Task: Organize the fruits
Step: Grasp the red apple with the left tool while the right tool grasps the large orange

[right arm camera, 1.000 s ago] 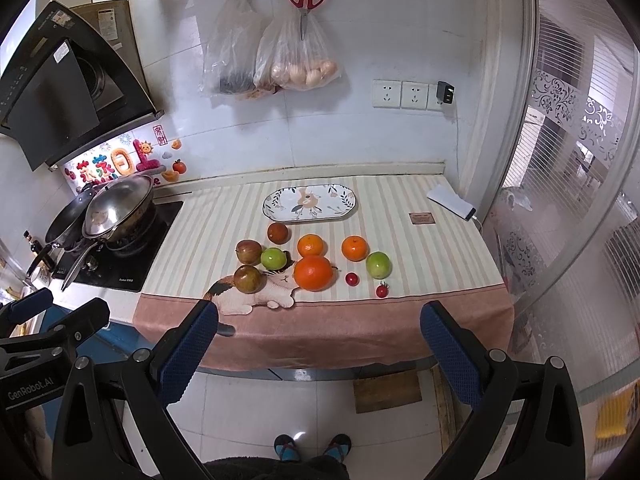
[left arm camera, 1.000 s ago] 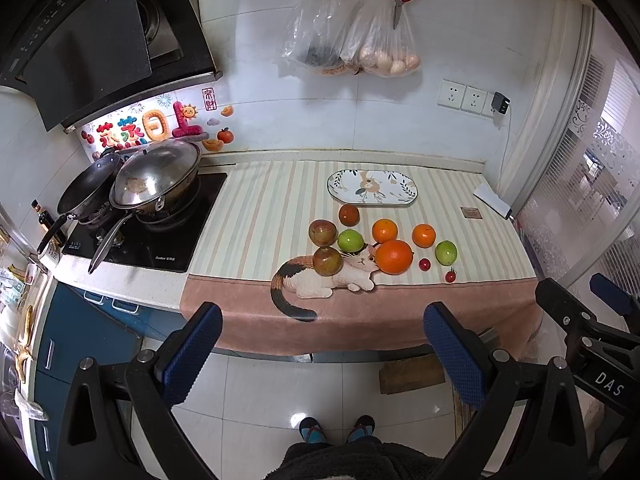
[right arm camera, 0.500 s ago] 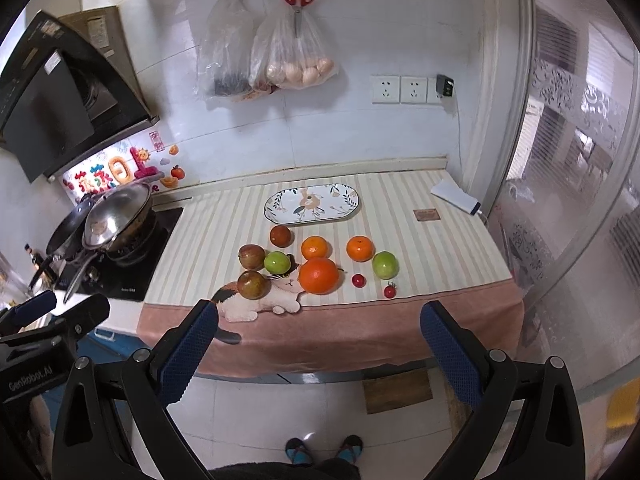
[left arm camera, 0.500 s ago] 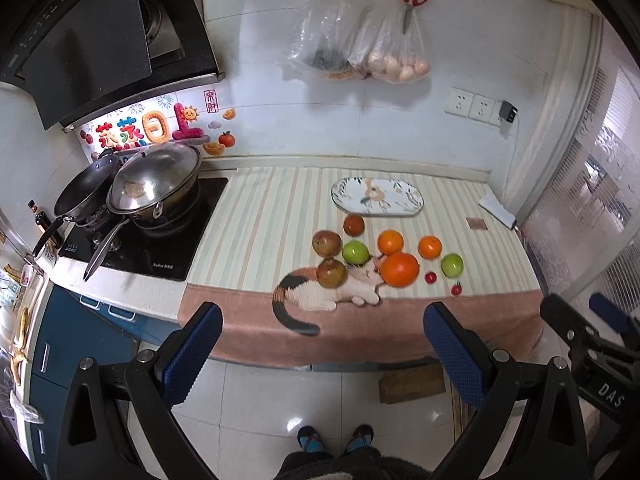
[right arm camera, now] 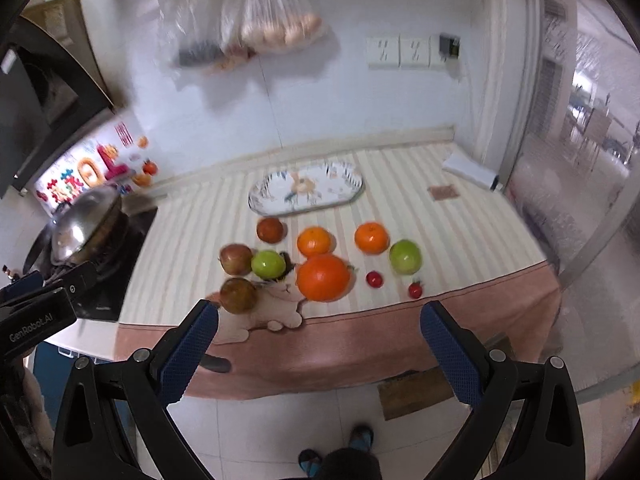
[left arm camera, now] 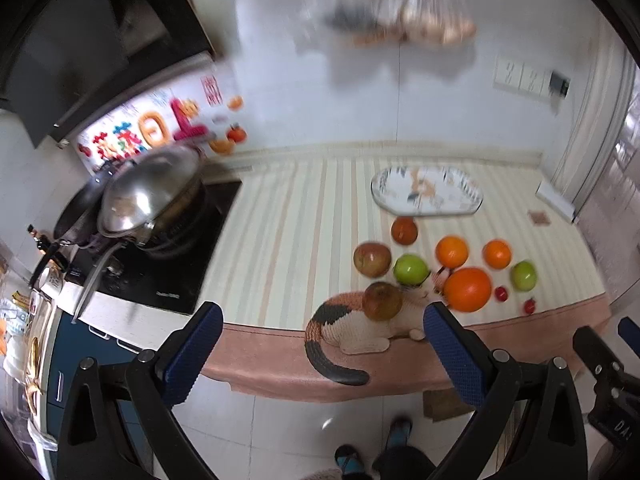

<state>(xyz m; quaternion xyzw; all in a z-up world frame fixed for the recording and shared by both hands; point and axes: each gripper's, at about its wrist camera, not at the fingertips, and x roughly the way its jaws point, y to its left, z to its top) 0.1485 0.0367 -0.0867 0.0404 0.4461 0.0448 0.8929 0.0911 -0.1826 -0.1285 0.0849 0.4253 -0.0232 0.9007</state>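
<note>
A striped counter (right arm camera: 460, 232) bears scattered fruits (right arm camera: 323, 278) and a plate (right arm camera: 306, 194).

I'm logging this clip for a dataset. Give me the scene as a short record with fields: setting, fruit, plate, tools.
setting: kitchen counter with a striped cloth, stove and wok at its left
fruit: big orange, two small oranges, two green apples, three reddish-brown fruits, two cherry tomatoes, all loose on the cloth
plate: oval patterned plate behind the fruit, nothing on it
left tool: open, holding nothing, short of the counter
right tool: open, holding nothing, short of the counter
</note>
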